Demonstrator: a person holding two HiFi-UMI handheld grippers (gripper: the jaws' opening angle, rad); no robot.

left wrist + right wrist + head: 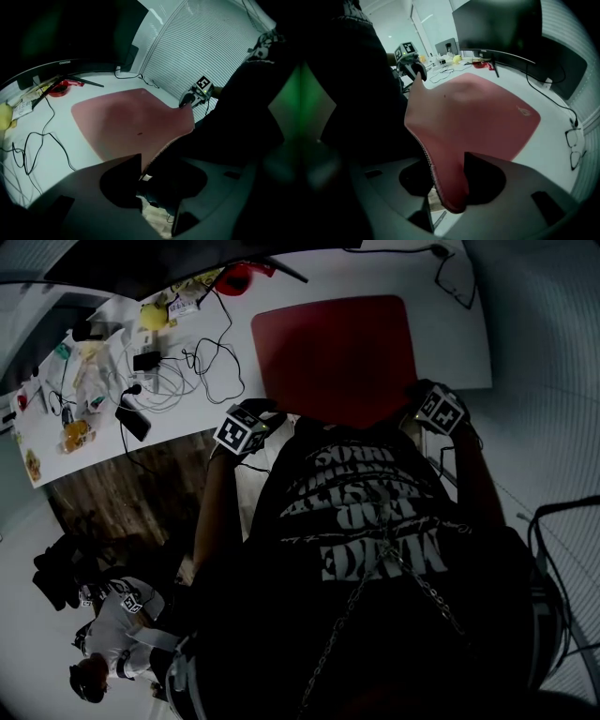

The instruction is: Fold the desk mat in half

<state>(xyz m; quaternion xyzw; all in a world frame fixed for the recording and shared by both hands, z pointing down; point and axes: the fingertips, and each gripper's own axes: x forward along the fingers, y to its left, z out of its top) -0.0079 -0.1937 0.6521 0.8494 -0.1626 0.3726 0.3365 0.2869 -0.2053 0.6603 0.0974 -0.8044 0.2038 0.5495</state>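
Observation:
A red desk mat [337,352] lies spread flat on the white desk [450,343], and its near edge reaches the desk's front. My left gripper [270,416] is at the mat's near left corner and my right gripper [414,399] at the near right corner. In the left gripper view the jaws [154,180] stand apart with the mat [131,124] corner just between them. In the right gripper view the mat [473,108] corner curls down into the gap of the gripper [445,187], with no pad pressed on it. The person's dark shirt hides the edge between the corners.
A curved monitor [56,65] stands at the desk's back. Loose cables [187,367], a yellow object [153,315] and a red object [239,279] lie left of the mat. Glasses [574,140] rest to its right. Wooden floor [141,474] shows below the desk's edge.

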